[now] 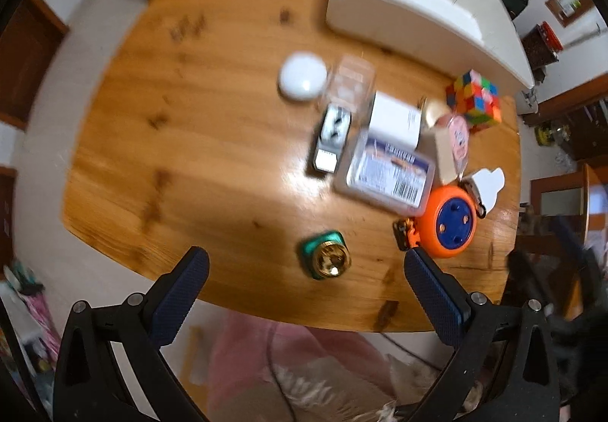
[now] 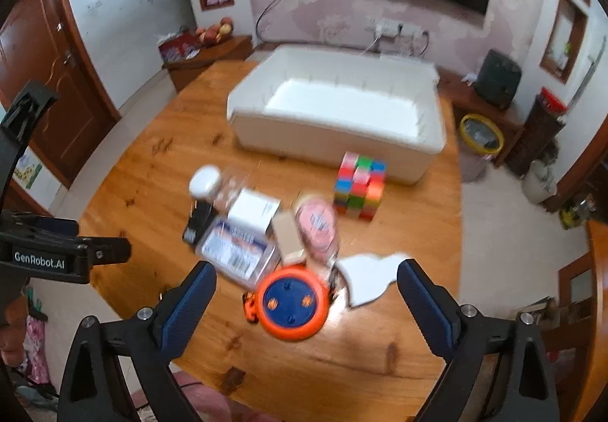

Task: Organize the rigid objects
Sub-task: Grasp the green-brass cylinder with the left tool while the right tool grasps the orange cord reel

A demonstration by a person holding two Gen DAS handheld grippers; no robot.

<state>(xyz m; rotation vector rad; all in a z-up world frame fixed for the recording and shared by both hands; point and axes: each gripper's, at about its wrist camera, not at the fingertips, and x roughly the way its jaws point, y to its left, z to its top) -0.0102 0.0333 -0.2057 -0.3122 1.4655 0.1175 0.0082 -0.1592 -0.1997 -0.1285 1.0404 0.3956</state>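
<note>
— Where's the orange reel [image 2: 292,308]?
— On the tabletop [image 2: 152,171], between the right hand-held gripper [image 2: 306,289] fingers, untouched.
— Both spread apart?
— Yes; the left hand-held gripper [image 1: 306,272] hangs over a green bottle [image 1: 323,259].

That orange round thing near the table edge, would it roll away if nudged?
Probably not: the orange disc lies flat on the table, so it would likely slide. Its smooth plastic may slip between fingers. It looks rigid.
</note>
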